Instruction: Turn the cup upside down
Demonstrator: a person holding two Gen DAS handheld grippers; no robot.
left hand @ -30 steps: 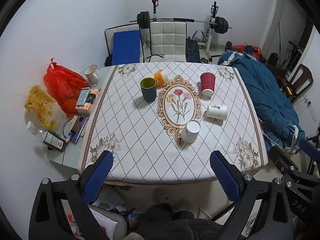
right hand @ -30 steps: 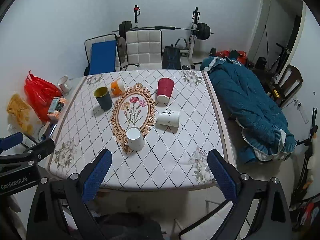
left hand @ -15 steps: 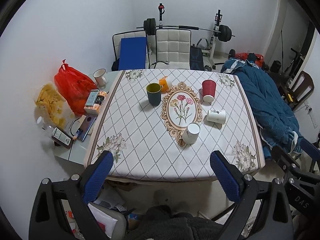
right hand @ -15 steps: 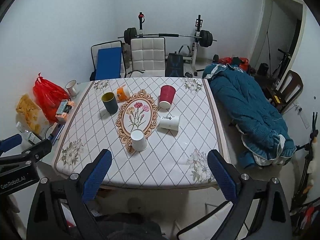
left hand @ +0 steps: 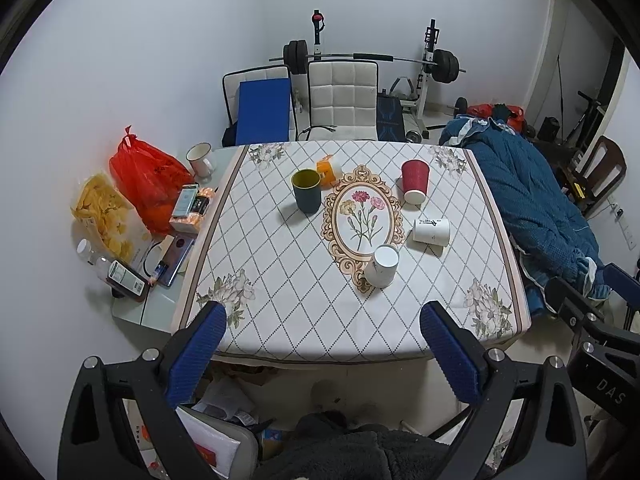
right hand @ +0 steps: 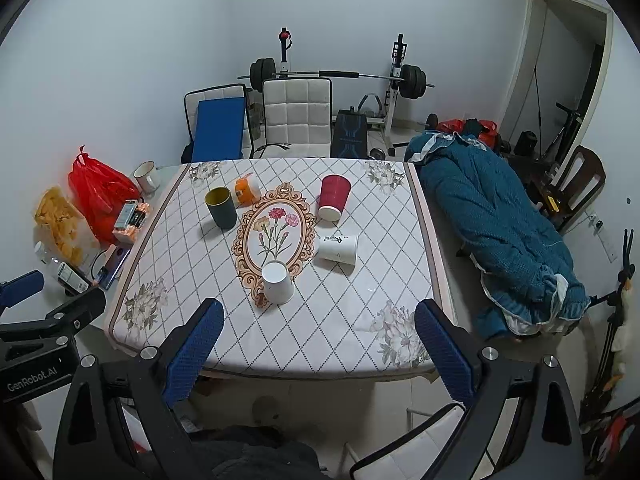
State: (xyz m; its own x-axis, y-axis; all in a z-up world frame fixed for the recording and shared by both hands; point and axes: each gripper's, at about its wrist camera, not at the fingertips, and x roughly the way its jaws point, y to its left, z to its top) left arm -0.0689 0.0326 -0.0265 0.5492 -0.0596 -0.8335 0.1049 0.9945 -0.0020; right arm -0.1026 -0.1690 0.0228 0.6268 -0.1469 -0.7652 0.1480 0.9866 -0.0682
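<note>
Several cups stand on a table with a diamond-pattern cloth [left hand: 280,280] [right hand: 352,320]. A dark green cup [left hand: 306,191] [right hand: 221,207] stands upright. A red paper cup [left hand: 415,181] [right hand: 334,197] and a white paper cup [left hand: 382,266] [right hand: 277,282] stand upside down. Another white cup [left hand: 431,231] [right hand: 338,248] lies on its side. An orange cup [left hand: 327,170] [right hand: 246,191] lies behind the green one. My left gripper [left hand: 322,324] and right gripper [right hand: 318,320] are open and empty, held before the table's near edge.
A side table on the left holds a red bag [left hand: 150,176], a snack bag [left hand: 106,216], a mug [left hand: 200,159], boxes and a phone. Chairs [left hand: 342,98] and a barbell rack stand behind. A blue quilt [left hand: 528,200] lies to the right.
Both grippers have drawn back and risen from the table, so the table looks smaller and farther. The cups have not moved. Both grippers stay open.
</note>
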